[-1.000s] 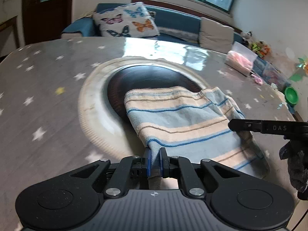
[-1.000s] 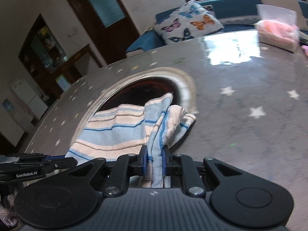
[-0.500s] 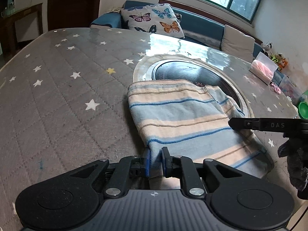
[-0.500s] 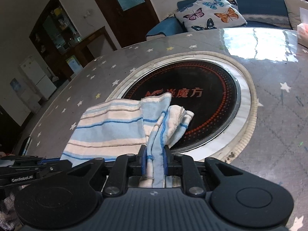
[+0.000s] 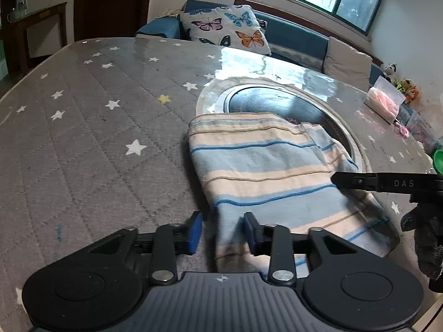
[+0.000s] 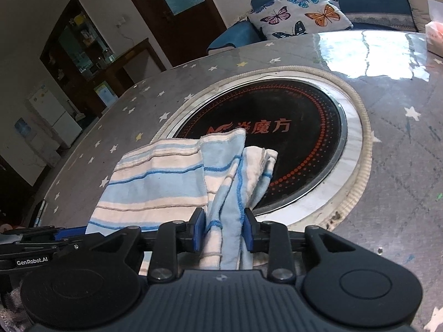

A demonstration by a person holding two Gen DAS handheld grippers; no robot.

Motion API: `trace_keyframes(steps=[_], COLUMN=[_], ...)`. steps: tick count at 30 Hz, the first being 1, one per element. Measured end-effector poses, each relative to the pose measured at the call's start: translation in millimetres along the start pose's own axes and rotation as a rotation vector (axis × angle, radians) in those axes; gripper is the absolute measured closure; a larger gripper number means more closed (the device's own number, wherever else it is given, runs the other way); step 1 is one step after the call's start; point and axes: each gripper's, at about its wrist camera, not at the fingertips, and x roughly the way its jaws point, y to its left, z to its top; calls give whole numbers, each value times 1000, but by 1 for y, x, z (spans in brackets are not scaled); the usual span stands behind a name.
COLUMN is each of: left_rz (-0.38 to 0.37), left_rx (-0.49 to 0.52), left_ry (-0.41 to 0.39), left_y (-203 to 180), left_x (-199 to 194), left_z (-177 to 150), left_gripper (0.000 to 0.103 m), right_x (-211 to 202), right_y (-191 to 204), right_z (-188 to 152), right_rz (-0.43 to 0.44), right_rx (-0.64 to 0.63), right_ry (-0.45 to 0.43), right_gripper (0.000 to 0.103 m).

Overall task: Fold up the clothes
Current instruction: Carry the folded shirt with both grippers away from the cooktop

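A blue and cream striped towel (image 5: 265,166) lies folded on the table, partly over the round black hob (image 5: 277,105). My left gripper (image 5: 222,231) is at its near corner with its jaws opening. The corner still lies between the blue pads (image 5: 195,231), with a gap on the left side. My right gripper (image 6: 223,231) is at the bunched far-side edge of the towel (image 6: 160,185). Its jaws are opening too, and the loose folds sit between its pads without being squeezed. The right gripper's finger (image 5: 360,181) reaches in over the towel's right side.
The grey star-patterned table top (image 5: 97,138) spreads to the left. The hob (image 6: 290,144) has a metal rim and rope border. A pink tissue pack (image 5: 383,102) and a green bowl (image 5: 438,161) sit at the right edge. A butterfly cushion (image 5: 229,30) lies on the sofa behind. A gloved hand (image 5: 426,238) holds the right gripper.
Both grippers carried the towel sideways off most of the hob and set it down. Both pairs of jaws, shut on the towel before, have spread apart.
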Motion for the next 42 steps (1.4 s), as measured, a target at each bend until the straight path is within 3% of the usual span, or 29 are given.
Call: trace_keyframes(steps=[5, 8, 17, 31, 42], left_rz=[-20, -19, 22, 205, 302], left_rx=[8, 2, -67, -183, -214], left_ry=[-13, -26, -87, -135, -129], left_y=[-3, 0, 30, 112, 141], left_x=[-3, -8, -28, -52, -44], left_z=[1, 2, 9, 30, 44], left_gripper=[92, 94, 95, 95, 95], right_x=[0, -3, 5, 83, 132], right_y=[-4, 4, 46, 127, 171], right_z=[1, 5, 32, 81, 102], right_rz=[32, 31, 78, 214, 257], right_rx=[30, 5, -120, -241, -314], right_ry=[3, -5, -6, 50, 98], right_gripper=[86, 88, 89, 89, 89])
